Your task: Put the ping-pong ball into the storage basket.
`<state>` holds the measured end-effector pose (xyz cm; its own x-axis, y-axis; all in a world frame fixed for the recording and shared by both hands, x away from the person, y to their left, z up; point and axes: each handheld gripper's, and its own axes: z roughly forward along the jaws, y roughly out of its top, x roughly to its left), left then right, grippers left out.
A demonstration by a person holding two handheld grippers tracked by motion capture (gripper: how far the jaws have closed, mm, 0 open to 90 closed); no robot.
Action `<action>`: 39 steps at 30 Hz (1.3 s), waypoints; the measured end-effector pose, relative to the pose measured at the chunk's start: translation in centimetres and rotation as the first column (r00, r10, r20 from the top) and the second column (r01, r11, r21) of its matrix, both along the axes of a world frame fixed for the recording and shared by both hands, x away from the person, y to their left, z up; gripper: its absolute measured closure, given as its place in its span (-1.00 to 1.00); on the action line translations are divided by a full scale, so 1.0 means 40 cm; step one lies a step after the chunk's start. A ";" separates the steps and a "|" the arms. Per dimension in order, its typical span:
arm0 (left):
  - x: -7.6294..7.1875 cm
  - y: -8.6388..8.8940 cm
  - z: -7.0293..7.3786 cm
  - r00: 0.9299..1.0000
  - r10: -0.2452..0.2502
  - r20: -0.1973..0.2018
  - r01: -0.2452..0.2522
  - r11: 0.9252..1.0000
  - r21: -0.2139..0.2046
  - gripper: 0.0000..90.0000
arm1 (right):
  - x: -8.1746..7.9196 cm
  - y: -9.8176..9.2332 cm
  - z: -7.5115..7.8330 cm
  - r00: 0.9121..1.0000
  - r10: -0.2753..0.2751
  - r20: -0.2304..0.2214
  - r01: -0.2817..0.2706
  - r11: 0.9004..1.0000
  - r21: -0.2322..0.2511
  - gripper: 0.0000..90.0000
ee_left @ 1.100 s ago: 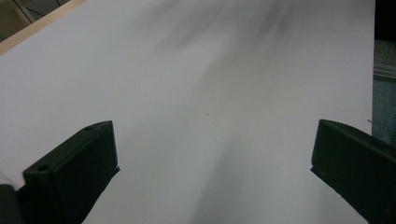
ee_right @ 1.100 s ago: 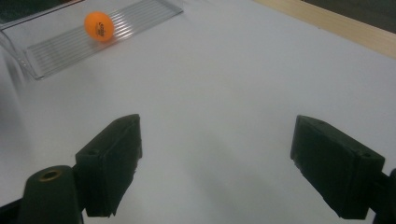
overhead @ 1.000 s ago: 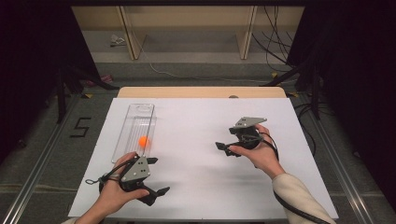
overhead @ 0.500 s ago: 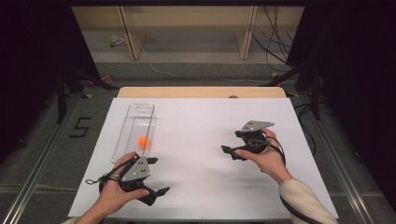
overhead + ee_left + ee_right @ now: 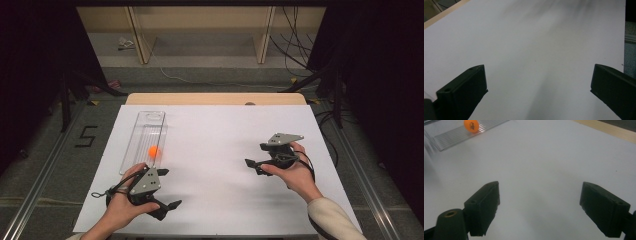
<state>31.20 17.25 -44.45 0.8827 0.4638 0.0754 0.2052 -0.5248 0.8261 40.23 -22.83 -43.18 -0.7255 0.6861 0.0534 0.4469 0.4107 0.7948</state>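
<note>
1. Small orange plastic ball (image 5: 154,151) sits in the long clear ribbed plastic tray (image 5: 145,134), in the tray's near half, at the left of the white table sheet (image 5: 220,145).
2. Left gripper (image 5: 165,189) is held near the sheet's front edge, just in front of the tray's near end; the ball is just beyond it, not touching it.
3. Left gripper view: jaws stand wide apart, bare white sheet between them, nothing held.
4. Right gripper (image 5: 252,166) is on the right side of the sheet, well apart from ball and tray, pointing left toward them.
5. Right gripper view: jaws wide, nothing between them but sheet; ball (image 5: 471,125) and tray (image 5: 454,136) show far off at top left.
6. Tray holds the one ball, nothing else seen in it.
7. Wooden table edge (image 5: 215,98) shows beyond the sheet.
</note>
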 end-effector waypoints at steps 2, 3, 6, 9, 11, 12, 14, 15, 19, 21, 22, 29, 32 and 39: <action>0.000 0.000 0.000 1.000 0.000 0.000 0.000 1.000 0.001 -1.00 | -0.004 -0.007 0.001 1.000 -0.004 0.001 0.004 1.000 0.002 -0.62; 0.000 0.000 0.000 1.000 0.000 -0.001 0.000 1.000 0.000 -1.00 | -0.005 -0.010 0.001 1.000 -0.006 0.003 0.006 1.000 0.002 -0.62; 0.000 0.001 0.000 1.000 0.002 0.001 -0.002 1.000 0.000 -1.00 | -0.011 -0.019 -0.001 1.000 -0.010 0.002 0.010 1.000 0.002 -0.62; 0.000 0.001 0.000 1.000 0.003 0.000 -0.003 1.000 0.000 -1.00 | -0.017 -0.026 -0.002 1.000 -0.015 0.000 0.015 1.000 0.001 -0.62; 0.000 0.001 0.000 1.000 0.003 0.001 -0.003 1.000 0.001 -1.00 | -0.020 -0.029 -0.001 1.000 -0.014 0.002 0.014 1.000 0.000 -0.62; 0.000 0.001 0.000 1.000 0.003 0.001 -0.003 1.000 0.001 -1.00 | -0.022 -0.031 -0.001 1.000 -0.015 0.002 0.015 1.000 0.000 -0.62; 0.000 0.002 0.000 1.000 0.002 0.000 -0.002 1.000 0.001 -1.00 | -0.024 -0.034 -0.001 1.000 -0.014 0.001 0.014 1.000 0.001 -0.61; 0.000 0.002 0.000 1.000 0.002 0.000 -0.002 1.000 0.001 -1.00 | -0.026 -0.036 -0.001 1.000 -0.015 0.001 0.015 1.000 0.000 -0.61; 0.000 0.002 0.000 1.000 0.002 0.000 -0.002 1.000 0.002 -1.00 | -0.032 -0.041 -0.002 1.000 -0.020 -0.002 0.020 1.000 0.001 -0.61; 0.000 0.002 0.000 1.000 0.002 0.000 -0.002 1.000 0.002 -1.00 | -0.035 -0.044 -0.003 1.000 -0.016 0.002 0.016 1.000 -0.001 -0.61; 0.000 0.002 0.000 1.000 0.002 0.000 -0.002 1.000 0.002 -1.00 | -0.037 -0.045 -0.003 1.000 -0.016 0.002 0.016 1.000 0.000 -0.61; 0.000 0.002 0.000 1.000 0.005 0.000 -0.005 1.000 0.000 -1.00 | -0.048 -0.060 0.000 1.000 -0.025 0.005 0.025 1.000 0.004 -0.62; 0.000 0.003 0.001 1.000 0.005 0.000 -0.005 1.000 0.000 -1.00 | -0.053 -0.067 0.000 1.000 -0.031 0.004 0.031 1.000 0.005 -0.61; 0.000 0.003 0.001 1.000 0.005 0.000 -0.005 1.000 0.000 -1.00 | -0.065 -0.081 -0.004 0.999 -0.034 0.000 0.034 0.999 0.005 -0.62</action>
<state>31.20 17.35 -44.43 0.8803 0.4684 0.0758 0.2076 -0.5240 0.8260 37.62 -26.06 -43.35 -0.7020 0.7100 0.0564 0.4602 0.3917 0.7968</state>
